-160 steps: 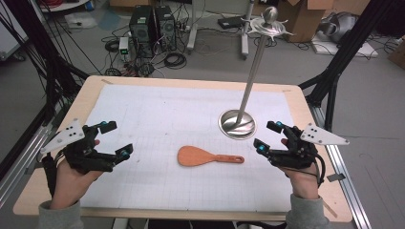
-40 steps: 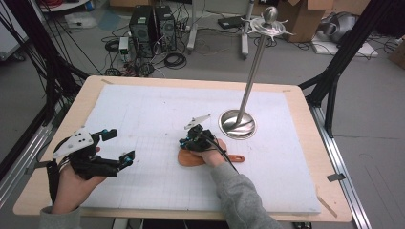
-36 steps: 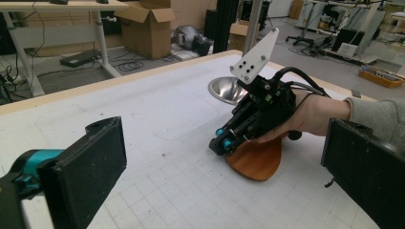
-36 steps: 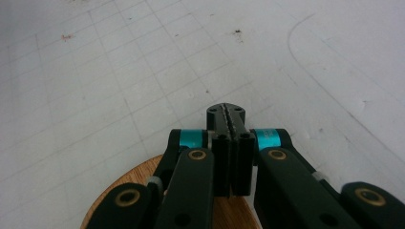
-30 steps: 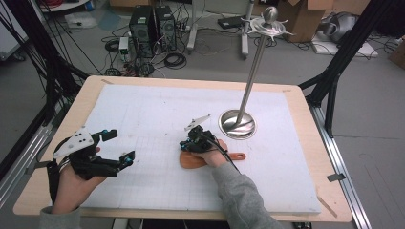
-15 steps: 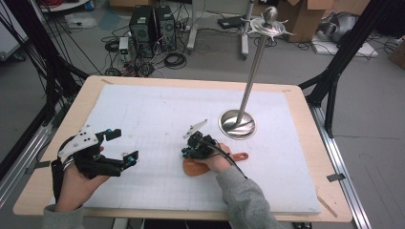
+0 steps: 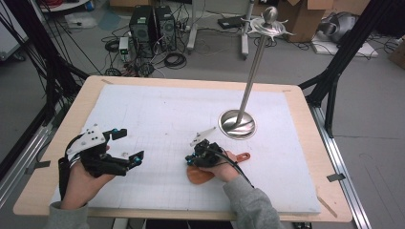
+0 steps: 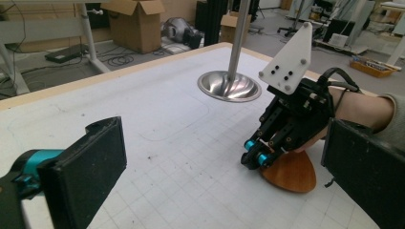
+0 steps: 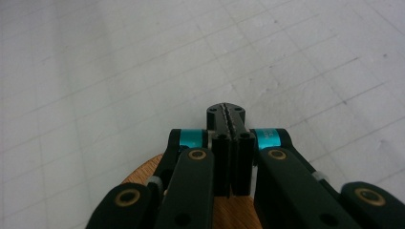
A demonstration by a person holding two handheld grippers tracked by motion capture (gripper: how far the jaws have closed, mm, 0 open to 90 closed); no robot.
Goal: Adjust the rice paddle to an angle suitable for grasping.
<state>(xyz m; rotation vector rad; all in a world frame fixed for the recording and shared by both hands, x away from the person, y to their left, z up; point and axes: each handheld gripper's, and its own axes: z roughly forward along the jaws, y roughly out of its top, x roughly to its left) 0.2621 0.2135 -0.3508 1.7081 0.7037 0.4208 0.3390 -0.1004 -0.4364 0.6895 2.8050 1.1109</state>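
Right gripper [image 7: 195,156], black with turquoise joints, is fully closed: in the right gripper view its two black jaws stand pressed flat against each other with nothing between them [image 9: 231,121]. It sits low over the broad end of the flat orange-brown wooden rice paddle [image 7: 198,174], which lies on the white gridded mat [image 7: 157,114] near the front middle of the table; whether the gripper body touches the wood I cannot tell. The paddle's thin handle with a small hole [image 7: 242,156] comes out behind the person's right hand [image 7: 224,167] and points toward the right side. In the left gripper view the rounded blade of the paddle [image 8: 291,174] shows under the right gripper [image 8: 255,157], flat on the mat. Left gripper [image 7: 129,145], of the same black build with a white three-cornered plate on top, is held by the left hand [image 7: 79,183] at the front left of the mat, well apart from the paddle; its jaws stand wide open and empty. Farther back, just behind the paddle, stands the polished steel stand [image 7: 237,125] with a round dished base and a tall thin pole that ends in a ball top. The light wooden table [image 7: 305,138] frames the mat, and beyond it cables and black computer towers [image 7: 153,21] are on the grey floor.
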